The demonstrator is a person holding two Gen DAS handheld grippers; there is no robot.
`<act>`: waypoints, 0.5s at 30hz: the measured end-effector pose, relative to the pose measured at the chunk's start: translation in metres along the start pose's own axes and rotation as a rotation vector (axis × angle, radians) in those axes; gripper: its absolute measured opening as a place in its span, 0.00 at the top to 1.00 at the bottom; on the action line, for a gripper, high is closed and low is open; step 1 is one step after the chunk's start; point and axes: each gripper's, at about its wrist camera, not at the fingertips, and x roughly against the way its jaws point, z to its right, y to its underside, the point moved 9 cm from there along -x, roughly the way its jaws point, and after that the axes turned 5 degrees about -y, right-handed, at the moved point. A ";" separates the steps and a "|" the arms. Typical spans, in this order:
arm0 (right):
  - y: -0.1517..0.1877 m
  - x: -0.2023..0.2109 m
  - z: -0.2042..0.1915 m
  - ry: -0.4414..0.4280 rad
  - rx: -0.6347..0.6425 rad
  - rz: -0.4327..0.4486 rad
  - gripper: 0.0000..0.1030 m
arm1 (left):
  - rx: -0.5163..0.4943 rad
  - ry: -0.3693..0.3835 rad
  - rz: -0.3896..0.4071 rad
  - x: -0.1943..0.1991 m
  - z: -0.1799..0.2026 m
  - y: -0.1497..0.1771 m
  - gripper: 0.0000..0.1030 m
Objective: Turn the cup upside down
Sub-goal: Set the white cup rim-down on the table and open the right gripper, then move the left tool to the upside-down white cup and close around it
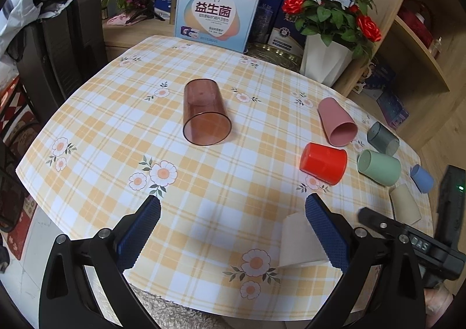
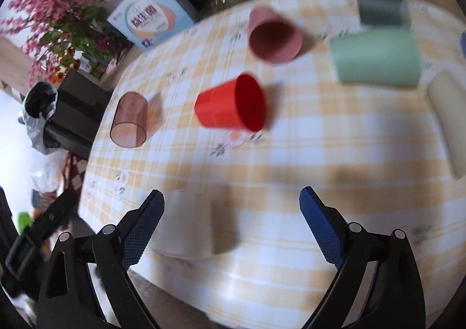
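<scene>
Left wrist view: left gripper point(image 1: 233, 230) spread wide, gripping nothing. Centre frame, translucent brown plastic cup point(image 1: 205, 113) on its side, mouth toward camera, empty. Seven more cups at right: pink point(image 1: 336, 122), red point(image 1: 323, 163), grey, green, blue, beige; white one point(image 1: 300, 241) half hidden behind blue finger.

Right wrist view: blurred; right gripper point(image 2: 231, 227) agape, empty. Red cup's mouth empty.

Around the brown see-through cup point(image 1: 206, 113) you have bare tablecloth point(image 1: 116, 136) on every side. To its right, the red cup point(image 1: 323, 162), pink cup point(image 1: 336, 121) and green cup point(image 1: 378, 166) crowd together, with narrow gaps. The white cup point(image 1: 300, 238) sits just beside your left gripper point(image 1: 233, 227).
</scene>
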 end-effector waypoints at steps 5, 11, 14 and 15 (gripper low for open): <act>0.000 0.033 0.020 0.045 0.052 0.083 0.12 | -0.019 -0.002 -0.004 0.002 0.009 0.003 0.06; 0.003 0.073 0.038 0.059 0.113 0.170 0.12 | -0.052 -0.009 -0.004 0.005 0.021 0.005 0.06; 0.006 0.090 0.052 0.064 0.104 0.193 0.12 | -0.071 -0.014 -0.012 0.004 0.027 0.007 0.06; 0.008 0.093 0.057 0.054 0.094 0.190 0.12 | -0.078 -0.015 -0.020 0.003 0.029 0.009 0.06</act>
